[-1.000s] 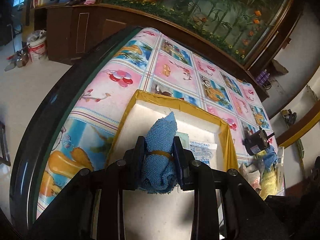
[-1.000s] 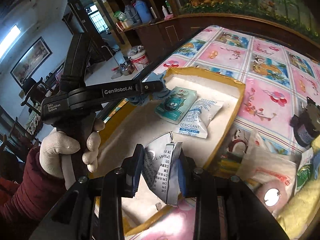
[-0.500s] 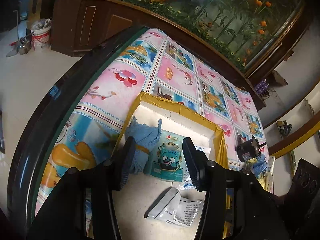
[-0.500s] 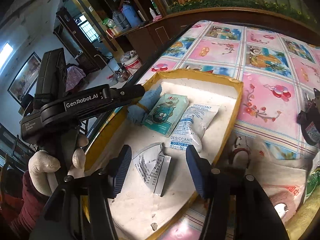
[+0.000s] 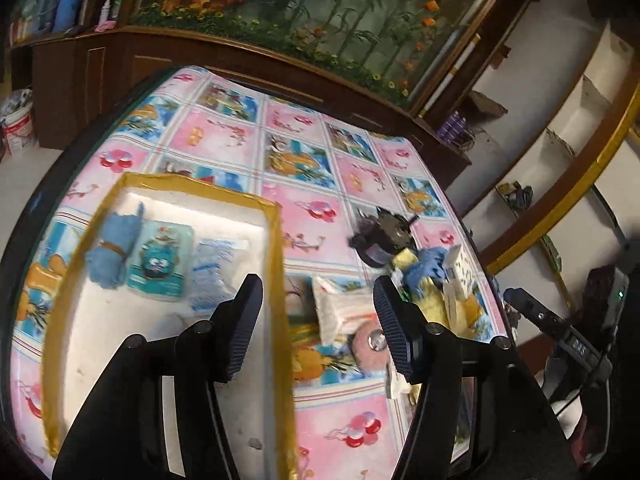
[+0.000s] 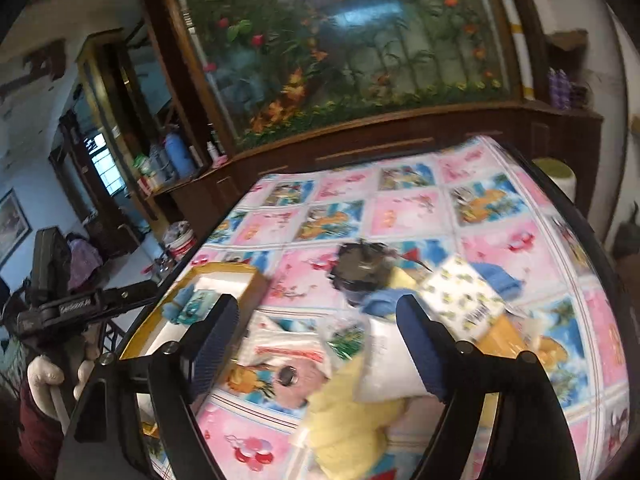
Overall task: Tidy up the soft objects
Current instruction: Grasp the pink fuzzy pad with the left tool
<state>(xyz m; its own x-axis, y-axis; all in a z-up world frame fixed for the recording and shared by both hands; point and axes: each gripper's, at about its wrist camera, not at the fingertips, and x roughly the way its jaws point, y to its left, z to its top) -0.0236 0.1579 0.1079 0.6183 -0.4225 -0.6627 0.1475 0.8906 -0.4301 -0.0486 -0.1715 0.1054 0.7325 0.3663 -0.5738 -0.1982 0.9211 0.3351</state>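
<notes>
A yellow-rimmed white tray (image 5: 276, 240) lies on the left of the table. In it lie a rolled blue towel (image 5: 110, 250), a teal cartoon pouch (image 5: 160, 260) and a white desiccant packet (image 5: 212, 276). My left gripper (image 5: 316, 320) is open and empty, above the tray's right rim. My right gripper (image 6: 316, 344) is open and empty, above a pile of soft things: a yellow cloth (image 6: 352, 420), a white packet (image 6: 288, 344), a pink round thing (image 6: 296, 380) and a patterned tissue pack (image 6: 464, 296). The tray also shows at left in the right wrist view (image 6: 224, 270).
A black motor-like object (image 5: 380, 236) stands at the pile's far side. A blue cloth (image 5: 428, 268) lies beside it. The cartoon-print tablecloth (image 5: 304, 152) covers the table. A wooden cabinet with an aquarium (image 6: 360, 40) stands behind. The table's right edge is near the pile.
Both grippers let go of their loads in the tray, the left its blue towel, the right its folded packet. Both have since swung right toward the pile, and remain open.
</notes>
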